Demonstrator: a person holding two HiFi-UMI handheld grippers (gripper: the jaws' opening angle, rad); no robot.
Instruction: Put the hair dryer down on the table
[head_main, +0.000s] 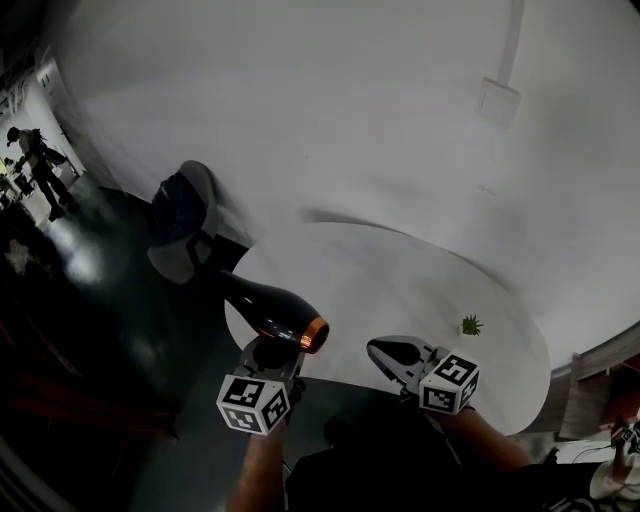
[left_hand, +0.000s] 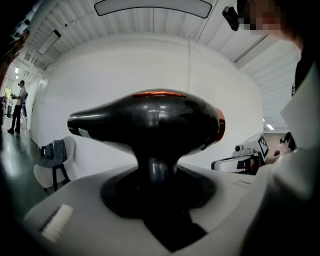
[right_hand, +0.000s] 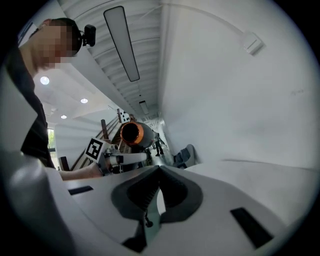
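Hair dryer (head_main: 268, 306) is gripped by its handle in the left hand-held gripper (head_main: 270, 352), held in the air over the near left edge of the round white bench (head_main: 400, 270) and not resting on it. Its orange-ringed end faces the right hand-held gripper (head_main: 392, 352), whose jaws are closed together on nothing. A small green plant (head_main: 470, 325) stands near the bench's right edge.

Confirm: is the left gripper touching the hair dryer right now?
Touching. The left gripper view shows the hair dryer with its handle clamped in the left gripper, both jaws pressed against it with no gap.
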